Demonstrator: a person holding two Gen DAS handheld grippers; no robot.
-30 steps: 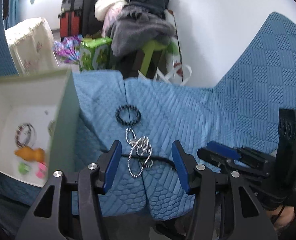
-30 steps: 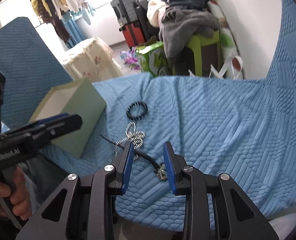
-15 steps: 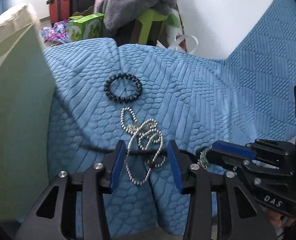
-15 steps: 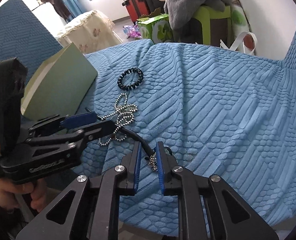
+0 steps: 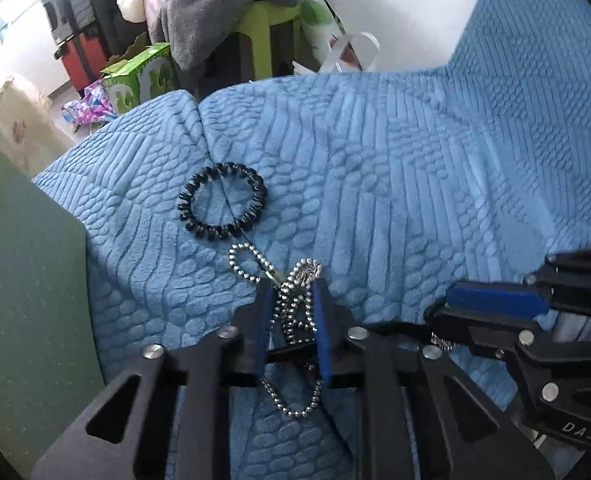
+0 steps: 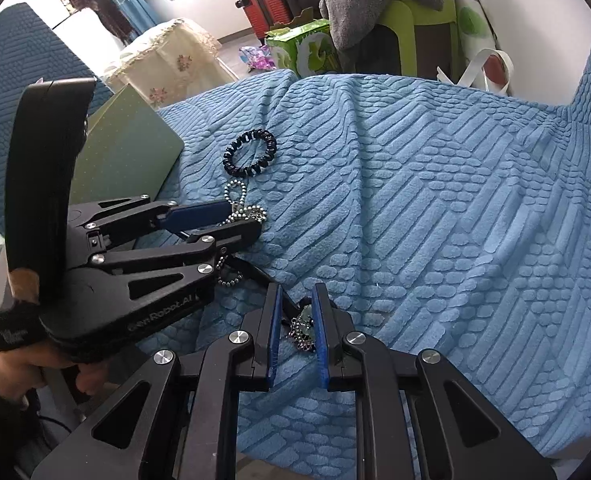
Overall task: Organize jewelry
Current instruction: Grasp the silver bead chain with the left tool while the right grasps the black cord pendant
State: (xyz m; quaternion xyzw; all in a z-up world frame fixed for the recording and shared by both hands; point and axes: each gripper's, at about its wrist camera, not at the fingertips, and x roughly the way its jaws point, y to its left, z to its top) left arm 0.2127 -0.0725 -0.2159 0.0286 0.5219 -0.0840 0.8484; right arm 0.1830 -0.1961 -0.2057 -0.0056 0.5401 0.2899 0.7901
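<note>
A silver bead-chain necklace [image 5: 295,312] lies bunched on the blue textured sofa cover [image 5: 415,184]. My left gripper [image 5: 291,304] is closed around its middle; it also shows in the right wrist view [image 6: 241,220]. A black spiral bracelet [image 5: 222,207] lies just beyond, also seen in the right wrist view [image 6: 250,153]. A black cord runs from the chain to a green pendant with a small chain [image 6: 304,322]. My right gripper [image 6: 296,320] is nearly closed around that pendant.
A green box [image 5: 23,288] stands at the left, its wall close to my left gripper; it also shows in the right wrist view [image 6: 127,152]. Beyond the sofa edge are a green stool [image 6: 419,32] with clothes, a suitcase and a cloth-covered table.
Both grippers moved forward and down onto the sofa. My left jaws narrowed onto the silver chain. My right jaws reached the green pendant. The box interior has left the left wrist view.
</note>
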